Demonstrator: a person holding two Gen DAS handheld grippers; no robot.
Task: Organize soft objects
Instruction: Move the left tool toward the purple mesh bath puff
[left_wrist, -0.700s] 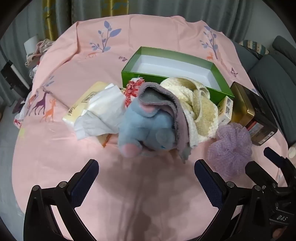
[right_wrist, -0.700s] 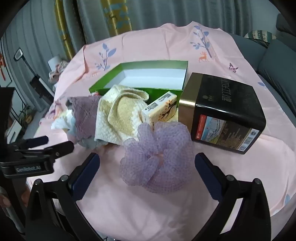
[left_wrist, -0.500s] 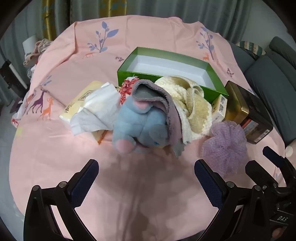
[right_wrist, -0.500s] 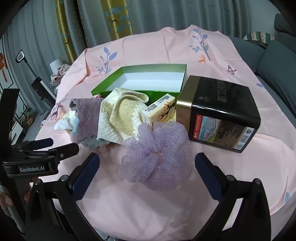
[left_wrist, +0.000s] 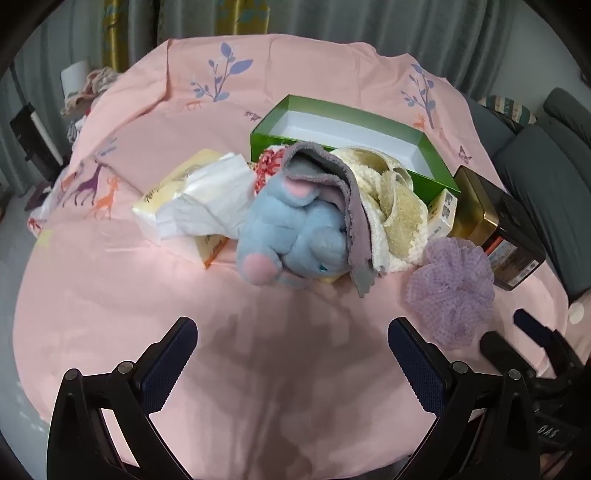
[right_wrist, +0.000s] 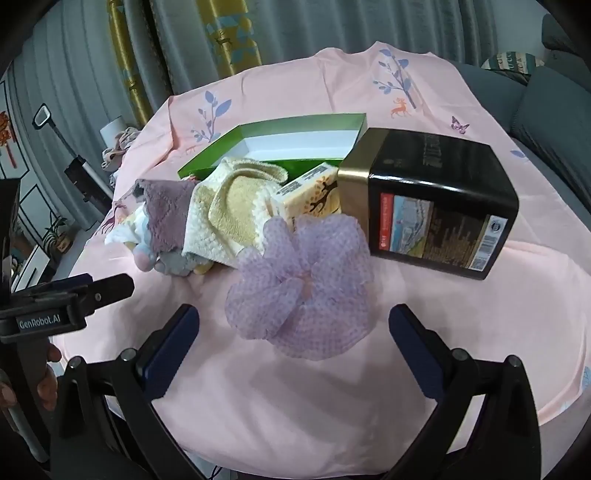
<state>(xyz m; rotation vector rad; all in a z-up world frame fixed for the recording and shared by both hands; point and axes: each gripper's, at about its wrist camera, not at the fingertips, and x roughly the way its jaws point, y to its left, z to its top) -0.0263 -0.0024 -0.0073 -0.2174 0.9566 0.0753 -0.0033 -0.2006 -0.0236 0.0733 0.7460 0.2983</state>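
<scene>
A blue plush toy (left_wrist: 291, 236) lies on the pink cloth with a grey-purple cloth (left_wrist: 332, 173) draped over it and a cream towel (left_wrist: 399, 206) beside it. A purple mesh puff (left_wrist: 452, 291) lies to its right, and shows large in the right wrist view (right_wrist: 301, 284). An open green box (left_wrist: 351, 133) stands behind the pile. My left gripper (left_wrist: 291, 365) is open and empty, short of the plush. My right gripper (right_wrist: 293, 354) is open and empty, just in front of the puff.
A black and gold tin (right_wrist: 432, 199) lies on its side right of the puff. A small printed carton (right_wrist: 310, 192) sits between tin and towel. A tissue pack (left_wrist: 199, 199) lies left of the plush. The round table's edge (left_wrist: 22, 295) drops off on the left.
Both grippers have drawn back slightly from the pile; the objects look a little farther and higher in view. Nothing on the table has moved.
</scene>
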